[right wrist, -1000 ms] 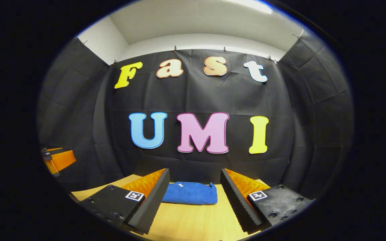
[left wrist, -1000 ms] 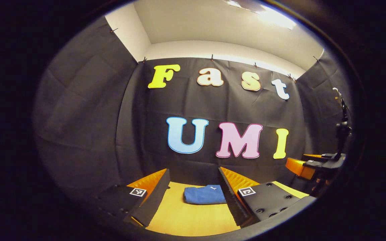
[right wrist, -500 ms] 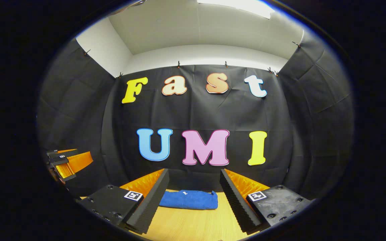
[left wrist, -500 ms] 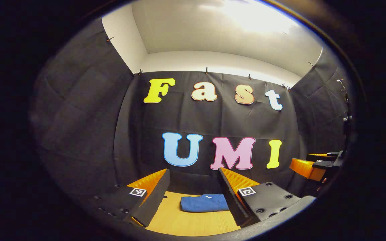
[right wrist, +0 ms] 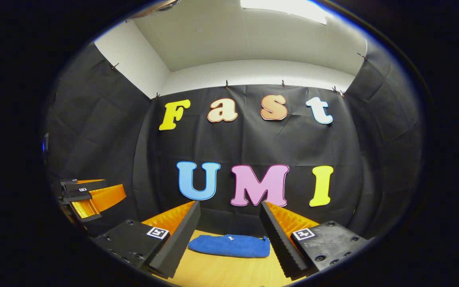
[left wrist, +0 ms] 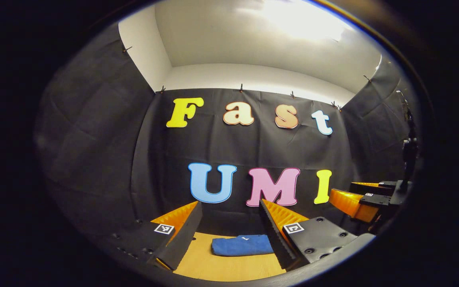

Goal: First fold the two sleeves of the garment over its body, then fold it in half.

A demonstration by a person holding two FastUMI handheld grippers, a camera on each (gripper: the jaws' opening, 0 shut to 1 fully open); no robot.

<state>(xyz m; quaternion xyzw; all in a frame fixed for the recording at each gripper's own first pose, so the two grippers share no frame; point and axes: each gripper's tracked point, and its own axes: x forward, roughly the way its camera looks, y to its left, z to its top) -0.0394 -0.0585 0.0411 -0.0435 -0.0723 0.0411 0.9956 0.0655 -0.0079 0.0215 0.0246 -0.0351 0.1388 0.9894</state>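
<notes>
Garment [right wrist: 229, 246], blue, folded, lying on table [right wrist: 221, 273]

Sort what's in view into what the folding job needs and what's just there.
For the job:
- blue garment, lying folded on the table
- left gripper, open, off the cloth
- right gripper, open, off the cloth

Just there:
- wooden table
- black cloth wall

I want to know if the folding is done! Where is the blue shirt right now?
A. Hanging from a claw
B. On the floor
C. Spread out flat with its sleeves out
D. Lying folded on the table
D: the shirt lies as a small folded bundle on the table, with both claws open and apart from it.
</notes>
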